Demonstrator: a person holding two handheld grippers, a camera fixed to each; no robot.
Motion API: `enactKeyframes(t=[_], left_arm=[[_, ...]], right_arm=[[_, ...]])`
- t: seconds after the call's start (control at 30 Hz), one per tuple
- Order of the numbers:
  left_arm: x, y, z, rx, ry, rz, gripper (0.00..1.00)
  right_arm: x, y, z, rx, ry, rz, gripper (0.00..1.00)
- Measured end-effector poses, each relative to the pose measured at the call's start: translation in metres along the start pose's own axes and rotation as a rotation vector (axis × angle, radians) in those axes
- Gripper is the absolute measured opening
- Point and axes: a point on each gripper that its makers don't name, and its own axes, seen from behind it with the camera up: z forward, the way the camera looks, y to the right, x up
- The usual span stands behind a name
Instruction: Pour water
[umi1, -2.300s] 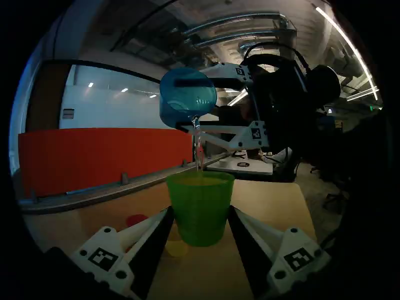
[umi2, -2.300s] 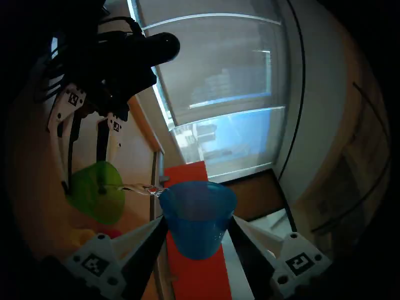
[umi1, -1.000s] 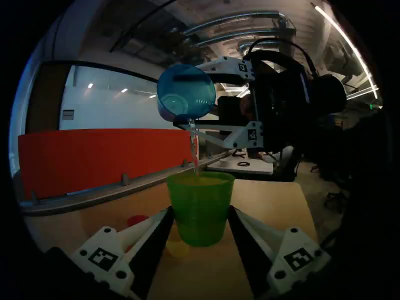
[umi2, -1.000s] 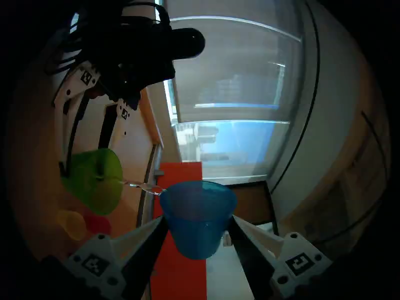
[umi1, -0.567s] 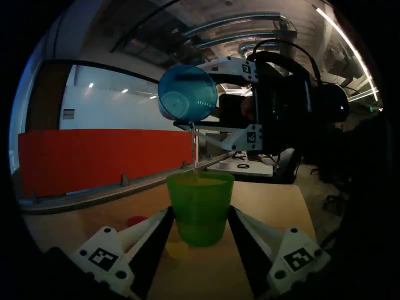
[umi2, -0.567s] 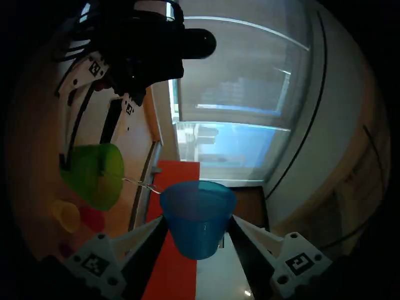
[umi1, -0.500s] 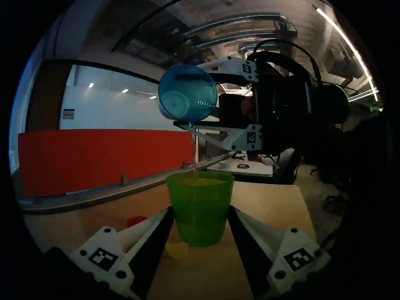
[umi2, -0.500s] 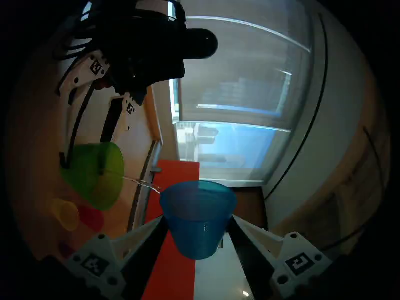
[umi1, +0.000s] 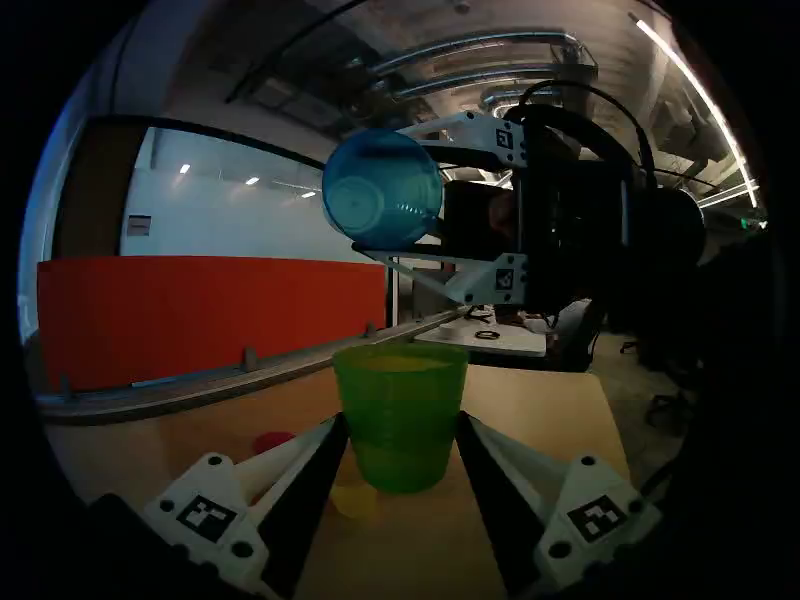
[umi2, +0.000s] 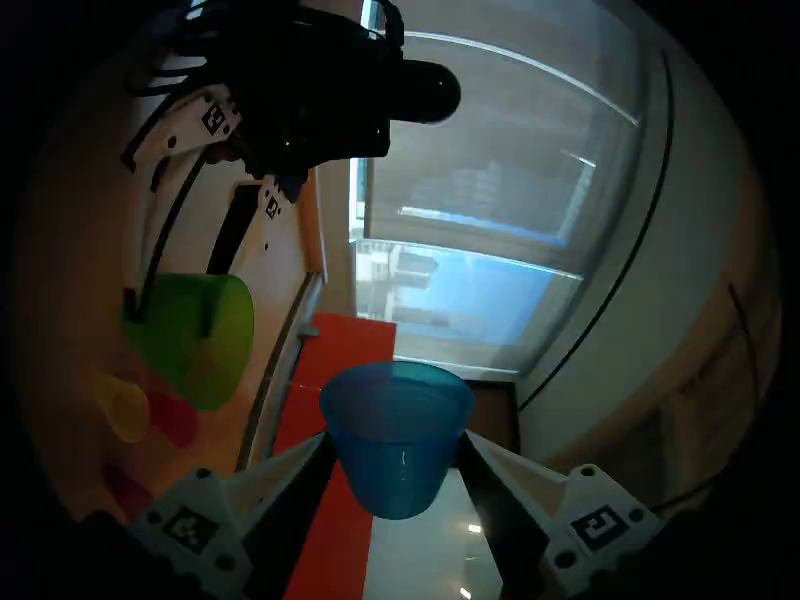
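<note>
While the jaws of the left gripper (umi1: 400, 422) clamp the green cup (umi1: 400, 395) upright over the near bench (umi1: 545, 400), the jaws of the right gripper (umi2: 395, 442) grip the blue cup (umi1: 382, 202) farther off, tipped on its side above it.

The yellow cup (umi1: 352, 497) sat partly hidden behind the green cup (umi1: 400, 415). The blue cup's (umi2: 396, 440) contents were unclear.

I see the green cup (umi1: 400, 415) standing upright, translucent plastic, pinched between the fingers of my left gripper (umi1: 400, 422). The blue cup (umi1: 382, 190), translucent too, hangs above it, tipped onto its side between the fingers of my right gripper (umi2: 397, 442), with its open mouth facing my left camera.
</note>
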Motion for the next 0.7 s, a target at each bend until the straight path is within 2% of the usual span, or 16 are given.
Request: enactKeyframes(t=[0.2, 0.37, 0.57, 0.7], left_arm=[[0.001, 0.000, 0.000, 0.001, 0.001, 0.000, 0.77], [0.001, -0.001, 0.000, 0.002, 0.002, 0.000, 0.77], [0.001, -0.004, 0.000, 0.006, 0.002, -0.005, 0.77], [0.001, -0.005, 0.000, 0.008, 0.001, -0.006, 0.77]], right_arm=[[-0.001, 0.000, 0.001, 0.001, 0.002, 0.027, 0.84], [-0.005, -0.002, 0.001, 0.012, -0.005, 0.081, 0.84], [-0.012, -0.008, 0.000, 0.024, -0.015, 0.202, 0.84], [-0.014, -0.013, -0.002, 0.035, -0.012, 0.313, 0.84]])
